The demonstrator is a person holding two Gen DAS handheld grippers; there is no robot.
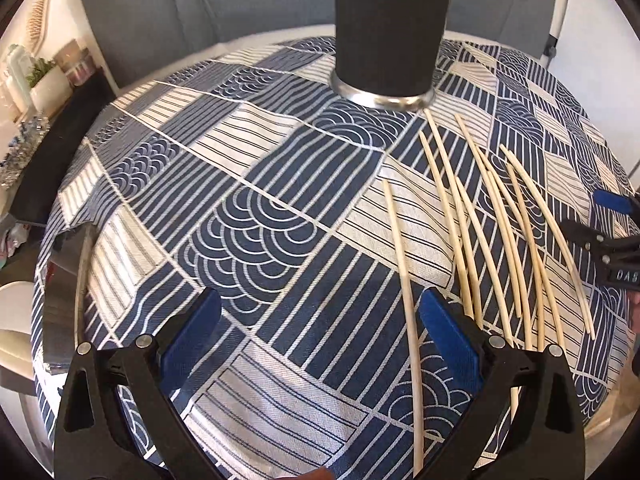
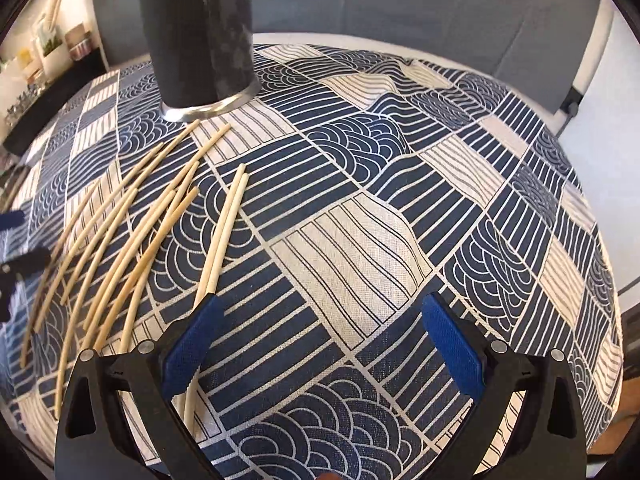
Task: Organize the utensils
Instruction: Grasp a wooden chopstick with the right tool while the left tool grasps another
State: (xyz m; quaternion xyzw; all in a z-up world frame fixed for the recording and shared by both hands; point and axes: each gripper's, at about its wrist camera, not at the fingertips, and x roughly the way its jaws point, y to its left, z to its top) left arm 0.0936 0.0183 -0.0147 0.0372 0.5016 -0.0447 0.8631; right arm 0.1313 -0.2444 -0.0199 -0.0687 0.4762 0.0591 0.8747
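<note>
Two chopsticks (image 2: pixel 224 236) lay just left of the wide-open right gripper (image 2: pixel 320 340), long axes pointing toward the black holder (image 2: pixel 200 32); the left gripper (image 1: pixel 320 336) gaped empty.

Bright, even daylight over my work, bent hard by both fisheye lenses

Light falls softly from the far side: the tablecloth (image 1: pixel 256 216) is evenly lit with barely any shadows, and the steel foot of the black cylinder (image 1: pixel 390 28) shows a pale glare band. My pads (image 1: pixel 452 332) stay sharp and deep blue, and so does the cloth weave nearby. Toward the edges straight things curve; the chopsticks (image 2: pixel 120 232) bow like ribs and the table swells into a dome. Black vignette fills the corners. The shelf clutter (image 1: pixel 36 76) at far left is washed out and soft, slightly smeared in both views
</note>
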